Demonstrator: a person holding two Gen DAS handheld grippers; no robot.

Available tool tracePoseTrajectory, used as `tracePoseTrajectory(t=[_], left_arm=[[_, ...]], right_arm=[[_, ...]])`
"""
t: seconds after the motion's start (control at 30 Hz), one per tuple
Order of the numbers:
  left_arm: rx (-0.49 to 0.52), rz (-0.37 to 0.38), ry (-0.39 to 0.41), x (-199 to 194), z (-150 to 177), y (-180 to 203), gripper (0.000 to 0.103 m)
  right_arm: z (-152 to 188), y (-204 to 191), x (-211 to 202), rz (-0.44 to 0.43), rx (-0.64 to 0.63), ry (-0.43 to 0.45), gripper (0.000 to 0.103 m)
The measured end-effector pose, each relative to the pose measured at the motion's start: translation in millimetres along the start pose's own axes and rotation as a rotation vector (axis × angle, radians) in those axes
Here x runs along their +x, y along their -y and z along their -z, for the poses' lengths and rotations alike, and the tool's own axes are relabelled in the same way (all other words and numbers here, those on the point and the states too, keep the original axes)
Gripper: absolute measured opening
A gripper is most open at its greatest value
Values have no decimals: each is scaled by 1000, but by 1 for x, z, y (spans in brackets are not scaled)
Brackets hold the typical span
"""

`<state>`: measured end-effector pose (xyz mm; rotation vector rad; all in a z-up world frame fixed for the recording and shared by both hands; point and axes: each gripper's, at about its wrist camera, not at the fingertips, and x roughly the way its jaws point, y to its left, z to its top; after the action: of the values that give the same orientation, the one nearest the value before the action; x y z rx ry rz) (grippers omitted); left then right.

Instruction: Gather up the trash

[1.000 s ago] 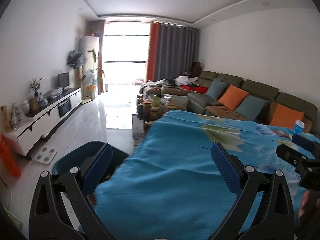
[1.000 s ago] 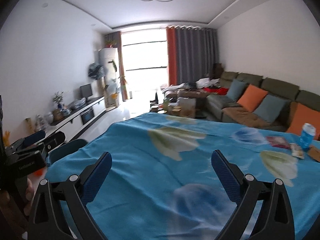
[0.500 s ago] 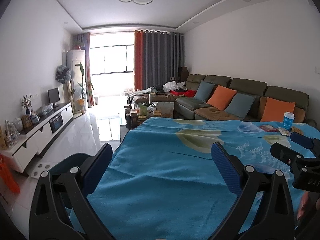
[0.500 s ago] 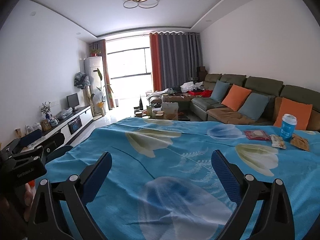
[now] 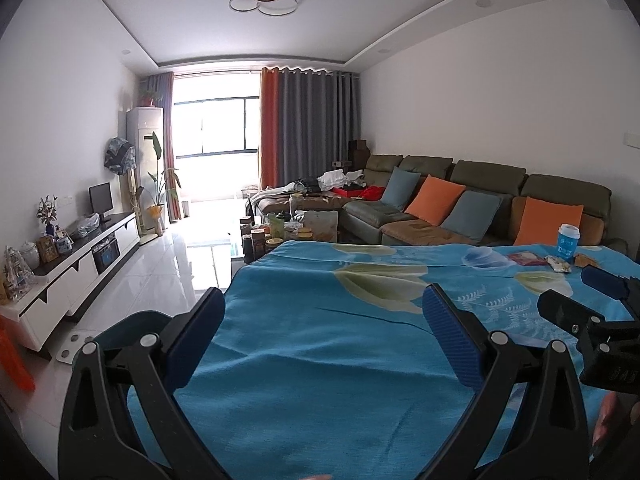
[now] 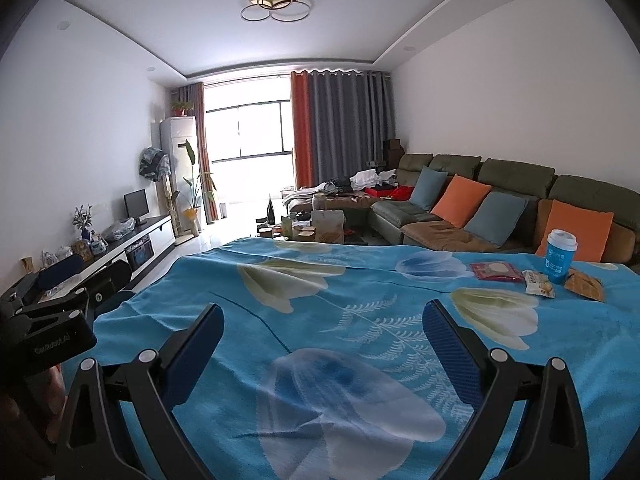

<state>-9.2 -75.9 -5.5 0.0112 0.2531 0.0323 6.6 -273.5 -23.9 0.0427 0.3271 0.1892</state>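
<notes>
Wrappers (image 6: 540,283) beside blue cup (image 6: 560,256) at far right of tablecloth (image 6: 320,292), well beyond right gripper (image 6: 320,344), left gripper (image 5: 320,328), both spread apart, empty.

Both grippers level, jaws wide (nothing held).

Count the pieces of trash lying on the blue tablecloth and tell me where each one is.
4, clustered at the far right: a blue paper cup, a red packet left of it, a pale wrapper in front, and an orange-brown wrapper on its right. More may lie out of view.
</notes>
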Motion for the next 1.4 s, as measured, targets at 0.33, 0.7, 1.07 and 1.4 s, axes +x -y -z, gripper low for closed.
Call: tracePoseTrajectory(t=[0.33,0.7,1.07,1.4], left_arm=[[-1,2,-4,-1,1,1,97],[4,-1,2,-3,1,0,97],[6,-2,17,-2,1,4,97],[10,-6,50,-5,3,7,97]], right_arm=[[-2,-1,-3,4,-8,10,96],[-1,-1,-5,11,-4,17,96],[-1,0,-7,12,-3,29,96],[-2,1,-7,17,5,46,96]])
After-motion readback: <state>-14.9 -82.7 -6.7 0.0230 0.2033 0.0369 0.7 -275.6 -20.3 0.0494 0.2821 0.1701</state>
